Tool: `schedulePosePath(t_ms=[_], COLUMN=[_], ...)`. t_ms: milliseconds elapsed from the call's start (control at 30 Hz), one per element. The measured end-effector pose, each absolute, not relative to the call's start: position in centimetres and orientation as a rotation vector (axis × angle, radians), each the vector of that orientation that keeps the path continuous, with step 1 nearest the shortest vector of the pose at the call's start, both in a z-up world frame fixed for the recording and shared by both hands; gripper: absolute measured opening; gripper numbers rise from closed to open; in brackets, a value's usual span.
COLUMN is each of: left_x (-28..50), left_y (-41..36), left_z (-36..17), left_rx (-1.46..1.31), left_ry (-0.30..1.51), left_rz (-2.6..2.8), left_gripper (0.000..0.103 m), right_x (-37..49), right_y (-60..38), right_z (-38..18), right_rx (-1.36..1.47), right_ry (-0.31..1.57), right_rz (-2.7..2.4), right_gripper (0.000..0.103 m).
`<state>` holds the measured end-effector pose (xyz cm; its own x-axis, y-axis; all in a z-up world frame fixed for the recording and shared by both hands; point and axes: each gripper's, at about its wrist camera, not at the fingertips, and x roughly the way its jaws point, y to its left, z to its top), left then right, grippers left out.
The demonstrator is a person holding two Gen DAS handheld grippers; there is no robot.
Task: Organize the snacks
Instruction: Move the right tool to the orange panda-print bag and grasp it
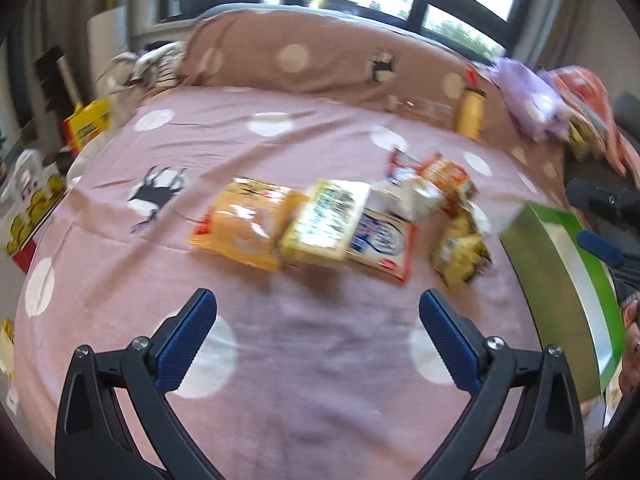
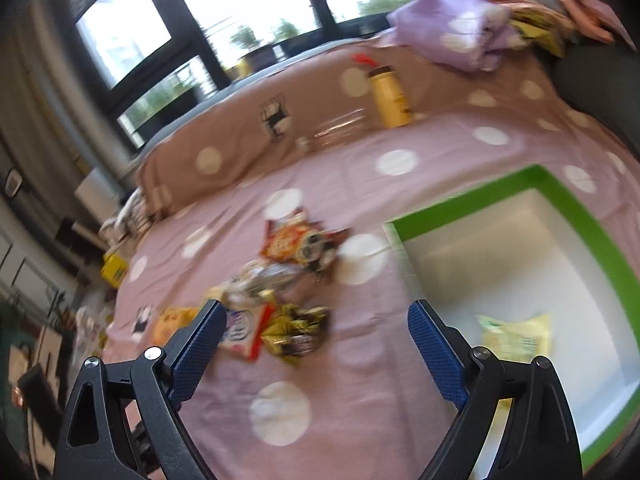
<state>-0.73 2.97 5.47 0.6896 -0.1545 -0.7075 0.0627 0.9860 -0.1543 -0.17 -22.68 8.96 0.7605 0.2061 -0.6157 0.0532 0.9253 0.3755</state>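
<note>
Several snack packets lie in a loose row on the pink dotted bedspread (image 1: 120, 184): an orange bag (image 1: 240, 224), a pale yellow packet (image 1: 326, 220), a white and blue packet (image 1: 380, 244) and a yellow crinkled bag (image 1: 460, 248). My left gripper (image 1: 318, 310) hovers open over bare sheet just in front of them, holding nothing. A green-rimmed white box (image 2: 568, 204) stands at the right, with one pale yellow packet (image 2: 516, 336) inside it. My right gripper (image 2: 314, 320) is open and empty between the packet pile (image 2: 280, 320) and the box.
A brown dotted pillow (image 1: 304, 60) lines the far side of the bed. A yellow bottle (image 2: 390, 96) and a clear bottle (image 2: 340, 128) lie against it. Purple and orange bedding (image 2: 472, 36) is heaped at the far right. Boxes and clutter (image 1: 86, 124) sit off the left edge.
</note>
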Motion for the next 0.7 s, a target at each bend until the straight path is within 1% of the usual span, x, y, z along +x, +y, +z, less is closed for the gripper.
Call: schedulePosePath(t_ms=[133,167,300,400,500,600,700], left_x=[0.2,0.4,0.5,0.8,0.9,1.1,1.1], left_y=[4.8,5.1,6.1,6.7,6.8,6.7,6.7], left_z=[4.9,4.8,4.9,4.9,4.7,4.7,4.7], left_rx=[-0.172,-0.178,-0.204,-0.232,-0.241,-0.242,-0.241], left_ry=[0.827,0.837,0.845,0.849,0.864,0.869,0.872], left_rz=[-0.044,-0.031,-0.006,-0.009,-0.009,-0.011,-0.013], left_gripper=[0.102,0.102,0.102,0.102,0.102,0.102,0.102], right_x=[4.5,6.5,12.6,15.7,18.2,19.6,19.9], right_y=[-20.1,-19.9,-20.6,-21.4,-21.5,-21.1,-21.1], right_z=[9.0,8.6,6.9,5.6,4.0,2.4,1.4], right_rx=[0.317,0.314,0.396,0.476,0.530,0.490,0.470], right_ry=[0.789,0.837,0.962,1.003,1.057,1.110,1.121], right_rz=[0.118,0.101,-0.029,-0.080,-0.095,-0.134,-0.175], right_gripper=[0.092,0.092,0.092,0.092,0.092,0.092,0.092])
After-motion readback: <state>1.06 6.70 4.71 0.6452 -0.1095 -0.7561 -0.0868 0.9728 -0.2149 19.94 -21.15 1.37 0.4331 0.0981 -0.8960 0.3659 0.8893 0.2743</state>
